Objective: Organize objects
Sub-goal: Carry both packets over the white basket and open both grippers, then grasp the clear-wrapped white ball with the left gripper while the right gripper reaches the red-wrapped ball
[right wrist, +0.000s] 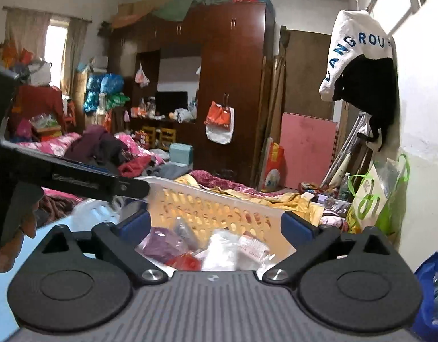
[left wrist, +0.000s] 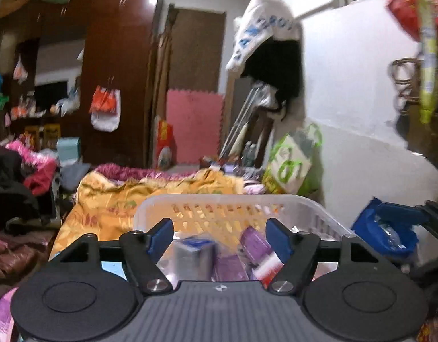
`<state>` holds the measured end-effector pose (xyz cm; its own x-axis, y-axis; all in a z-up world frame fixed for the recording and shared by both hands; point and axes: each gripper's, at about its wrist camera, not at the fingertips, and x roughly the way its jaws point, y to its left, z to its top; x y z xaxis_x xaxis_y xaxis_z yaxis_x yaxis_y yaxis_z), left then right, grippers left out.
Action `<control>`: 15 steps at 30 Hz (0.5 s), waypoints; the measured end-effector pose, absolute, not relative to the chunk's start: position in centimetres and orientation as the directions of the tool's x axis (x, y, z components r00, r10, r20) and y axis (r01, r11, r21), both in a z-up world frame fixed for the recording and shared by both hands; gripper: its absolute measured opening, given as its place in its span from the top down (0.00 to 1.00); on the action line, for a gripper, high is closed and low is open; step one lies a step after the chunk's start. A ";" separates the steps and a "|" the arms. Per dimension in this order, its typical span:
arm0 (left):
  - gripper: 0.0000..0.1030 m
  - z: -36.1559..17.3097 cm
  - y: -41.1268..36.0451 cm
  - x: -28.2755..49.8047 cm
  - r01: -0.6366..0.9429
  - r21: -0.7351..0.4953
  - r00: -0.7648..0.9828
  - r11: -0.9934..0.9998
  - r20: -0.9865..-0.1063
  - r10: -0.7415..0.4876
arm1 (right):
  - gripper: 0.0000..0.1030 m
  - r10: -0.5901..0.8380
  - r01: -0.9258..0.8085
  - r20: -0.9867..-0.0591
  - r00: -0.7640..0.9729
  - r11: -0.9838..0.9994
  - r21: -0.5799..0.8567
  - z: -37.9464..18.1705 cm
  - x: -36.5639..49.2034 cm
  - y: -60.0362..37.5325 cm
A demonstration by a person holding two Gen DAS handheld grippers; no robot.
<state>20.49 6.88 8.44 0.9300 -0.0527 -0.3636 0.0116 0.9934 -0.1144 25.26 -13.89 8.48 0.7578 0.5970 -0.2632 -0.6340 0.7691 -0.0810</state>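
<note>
Basket [left wrist: 219, 202] on bed before blanket [left wrist: 110, 199]; packets [right wrist: 219, 248] inside; wardrobe [right wrist: 230, 85] behind.

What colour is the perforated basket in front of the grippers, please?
White, translucent basket; the right wrist view shows it best.

Blue capitals reading "LANGROU", cut off at the fold, run across the white bag [right wrist: 358, 48] hung on the right wall. The same bag [left wrist: 264, 28] is too blurred to read in the left view. White lettering on the black bar [right wrist: 76, 183] at near left is illegible.
</note>
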 end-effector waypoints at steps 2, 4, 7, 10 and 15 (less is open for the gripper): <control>0.15 7.4 6.6 17.4 0.055 -0.092 0.929 0.994 -0.360 -0.085 | 0.00 0.629 -0.657 -0.242 0.739 0.752 -0.050 8.0 23.3 -15.4; 0.14 5.7 6.0 15.0 0.078 -0.052 0.922 0.996 -0.375 -0.092 | 0.00 0.639 -0.664 -0.231 0.734 0.746 -0.045 7.2 21.9 -16.3; 0.14 2.2 4.9 13.4 0.100 0.001 0.887 0.995 -0.454 -0.088 | 0.00 0.629 -0.659 -0.248 0.737 0.750 -0.054 5.5 21.2 -16.6; 0.14 -0.5 4.4 13.5 0.109 0.008 0.859 0.994 -0.504 -0.090 | 0.00 0.636 -0.669 -0.286 0.716 0.743 -0.021 3.7 21.7 -16.7; 0.17 -2.7 3.4 14.5 0.105 0.033 0.822 0.994 -0.565 -0.068 | 0.00 0.649 -0.672 -0.328 0.686 0.739 0.057 2.4 23.6 -16.4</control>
<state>14.53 3.35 -2.66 0.8220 -0.0680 -0.5655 0.1045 0.9940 0.0325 23.65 -16.44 2.44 0.6863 0.6492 -0.3279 -0.6715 0.7388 0.0571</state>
